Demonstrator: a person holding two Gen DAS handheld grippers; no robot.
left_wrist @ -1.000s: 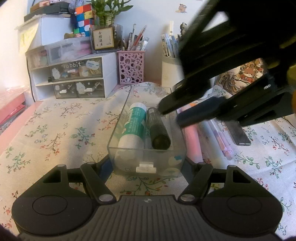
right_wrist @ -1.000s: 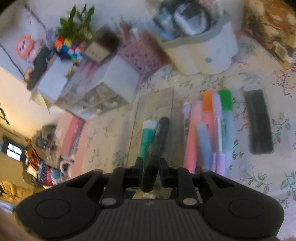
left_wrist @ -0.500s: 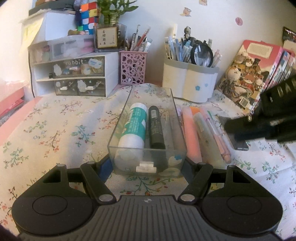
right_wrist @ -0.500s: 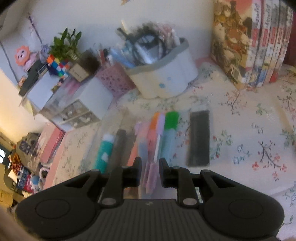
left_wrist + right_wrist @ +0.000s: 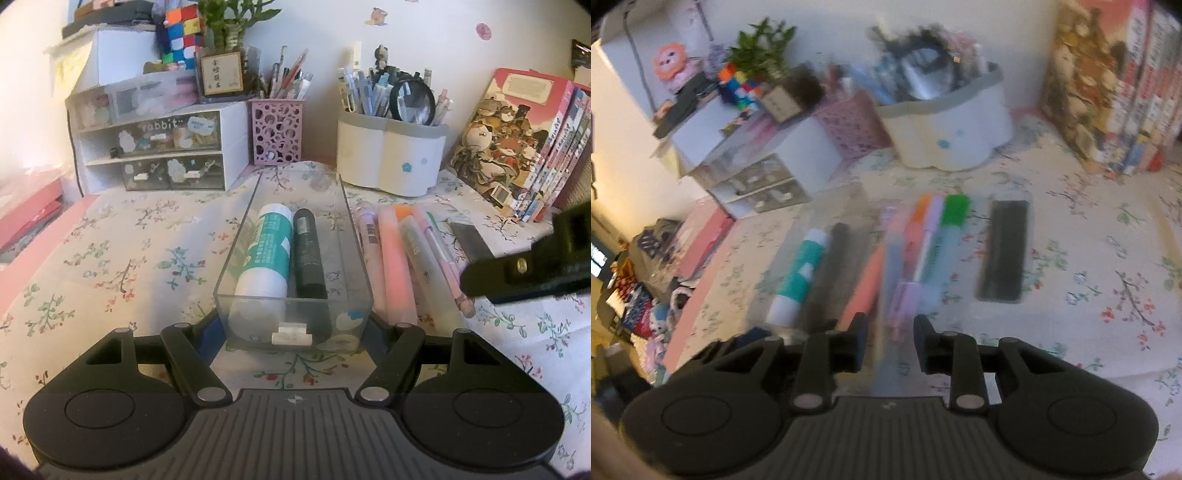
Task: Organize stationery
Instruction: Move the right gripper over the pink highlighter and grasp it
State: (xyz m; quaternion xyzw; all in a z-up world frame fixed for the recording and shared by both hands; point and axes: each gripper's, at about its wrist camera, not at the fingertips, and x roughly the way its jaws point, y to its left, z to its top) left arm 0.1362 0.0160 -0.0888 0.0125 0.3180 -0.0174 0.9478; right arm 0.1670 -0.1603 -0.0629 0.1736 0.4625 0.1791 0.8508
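A clear plastic tray lies on the floral cloth and holds a teal-and-white glue stick and a black marker. My left gripper is shut on the tray's near end. Right of the tray lie several highlighters and pens and a black flat case. My right gripper is open and empty, above the near ends of the pens; it also shows in the left wrist view at the right. The tray's contents show blurred in the right wrist view.
Along the back wall stand a white drawer unit, a pink perforated pen cup, a white pen holder with a magnifier, and a row of books. A pink surface borders the cloth at the left.
My right gripper let go of the black marker in the tray, drew back to the right and opened wider over the loose pens. The left gripper has not moved.
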